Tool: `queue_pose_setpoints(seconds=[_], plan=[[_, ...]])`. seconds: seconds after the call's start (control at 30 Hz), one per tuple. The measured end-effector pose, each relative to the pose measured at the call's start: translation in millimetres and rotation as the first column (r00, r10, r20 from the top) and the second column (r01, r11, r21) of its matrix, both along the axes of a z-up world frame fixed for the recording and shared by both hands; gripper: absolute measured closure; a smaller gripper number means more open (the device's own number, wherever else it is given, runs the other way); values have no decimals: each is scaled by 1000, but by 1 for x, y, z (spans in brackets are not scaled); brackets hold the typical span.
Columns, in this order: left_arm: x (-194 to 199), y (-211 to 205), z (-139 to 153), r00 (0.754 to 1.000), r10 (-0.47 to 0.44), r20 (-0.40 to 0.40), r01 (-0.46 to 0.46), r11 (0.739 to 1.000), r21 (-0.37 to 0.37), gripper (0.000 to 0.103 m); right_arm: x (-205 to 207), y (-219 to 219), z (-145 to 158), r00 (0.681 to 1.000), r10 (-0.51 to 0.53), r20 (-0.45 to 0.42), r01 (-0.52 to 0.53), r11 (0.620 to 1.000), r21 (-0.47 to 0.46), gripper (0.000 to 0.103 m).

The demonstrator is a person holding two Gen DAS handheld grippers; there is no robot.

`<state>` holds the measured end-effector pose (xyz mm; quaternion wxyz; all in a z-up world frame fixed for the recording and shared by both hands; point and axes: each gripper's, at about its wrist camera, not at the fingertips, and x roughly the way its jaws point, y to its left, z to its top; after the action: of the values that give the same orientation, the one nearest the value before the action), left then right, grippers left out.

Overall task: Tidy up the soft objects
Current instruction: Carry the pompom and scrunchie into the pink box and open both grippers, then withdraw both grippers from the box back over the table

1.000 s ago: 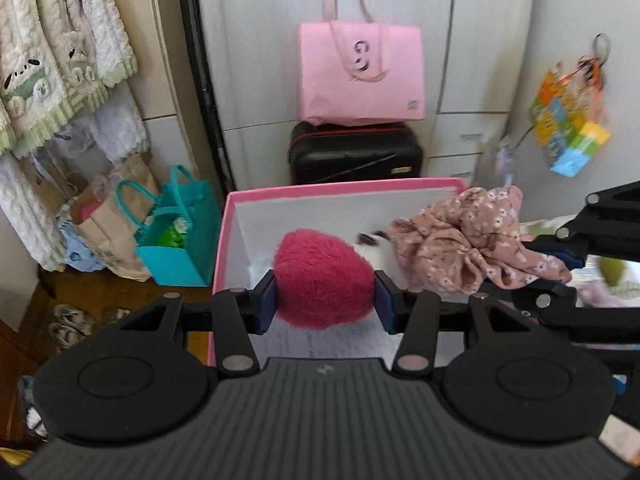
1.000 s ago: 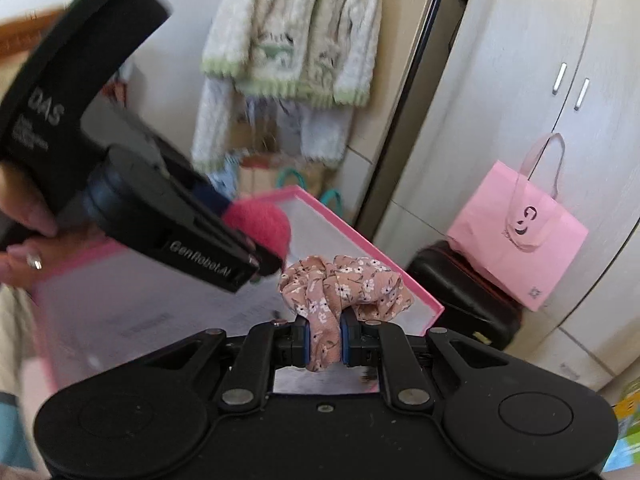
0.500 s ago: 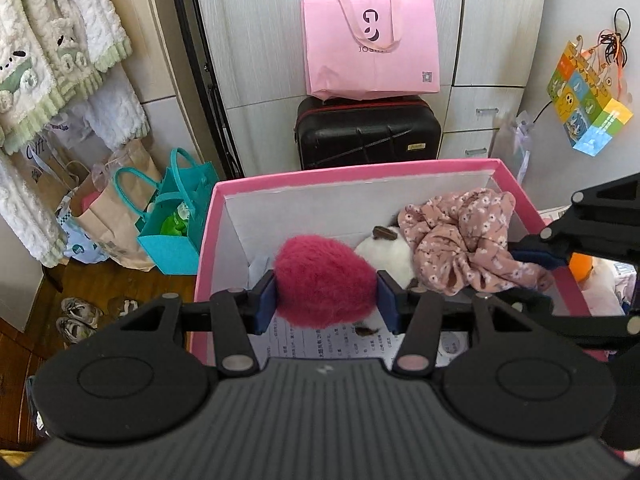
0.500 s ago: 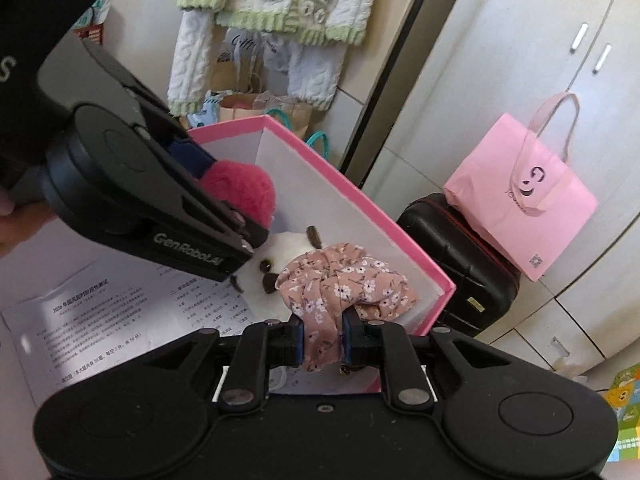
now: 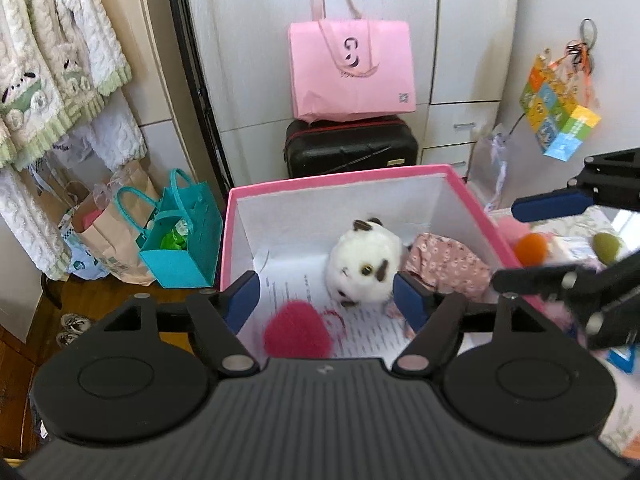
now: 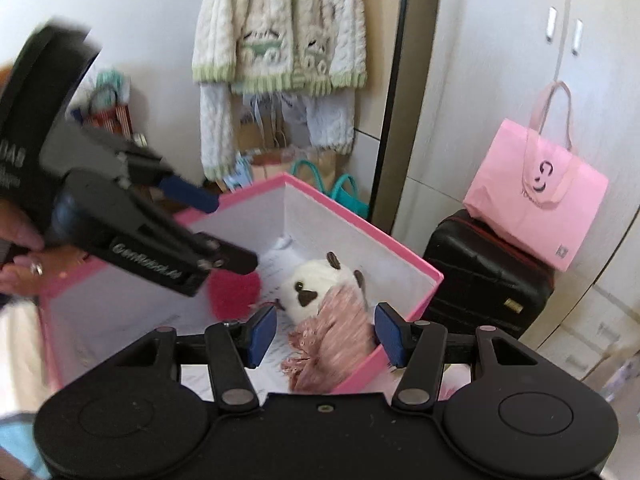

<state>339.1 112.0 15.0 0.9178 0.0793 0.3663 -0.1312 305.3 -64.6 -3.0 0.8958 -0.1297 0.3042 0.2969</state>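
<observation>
The pink box is taken as the landmark; inside it, on a printed sheet, the magenta pompom is seen near the front wall, the white plush at the middle, and the floral scrunchie against the plush on the right-hand side. No pad is pressed on any of them; the left gripper is held over the box with jaws opening, the pompom lying free below them; the right gripper is held over the box's right edge, jaws likewise opening, the scrunchie blurred between and beneath them. Outside the box, beyond its right wall, an orange ball and a green ball are seen; these are judged nearer the right hand.
</observation>
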Motion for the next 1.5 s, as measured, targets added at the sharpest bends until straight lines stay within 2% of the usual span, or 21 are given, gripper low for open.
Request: queue_pose_setpoints(seconds=[0.17,0.3,0.37,0.57,0.73,0.97,1.27,1.5], plan=[[-41,4,26,999,-29,-13,28,997,-66,27,-28,-33,15,999,0,-50,6,993,114,43],[-69,5,43,996,-73,-57,63,986,-154,27,-52,-55,27,998,-3,-66,13,988,151,43],[-85,1,50,995,-87,-56,77,983,-168,26,-66,-66,34,997,-15,-77,27,987,158,43],[-137,-16,66,991,-134,-16,130,980,-154,24,-105,-93,45,993,-9,-119,29,985,173,42],[-179,-36,71,984,-178,19,179,978,-110,19,-140,-115,48,993,-26,-119,45,986,161,39],[-216,-72,58,963,-269,-10,268,961,-63,18,-181,-147,44,995,-60,-77,72,985,154,33],[-241,-114,49,930,-367,-25,366,930,-31,14,-220,-172,18,997,-57,-57,64,991,121,30],[-226,-139,30,912,-405,-68,402,914,-55,14,-234,-179,-8,999,-39,-2,39,997,64,29]])
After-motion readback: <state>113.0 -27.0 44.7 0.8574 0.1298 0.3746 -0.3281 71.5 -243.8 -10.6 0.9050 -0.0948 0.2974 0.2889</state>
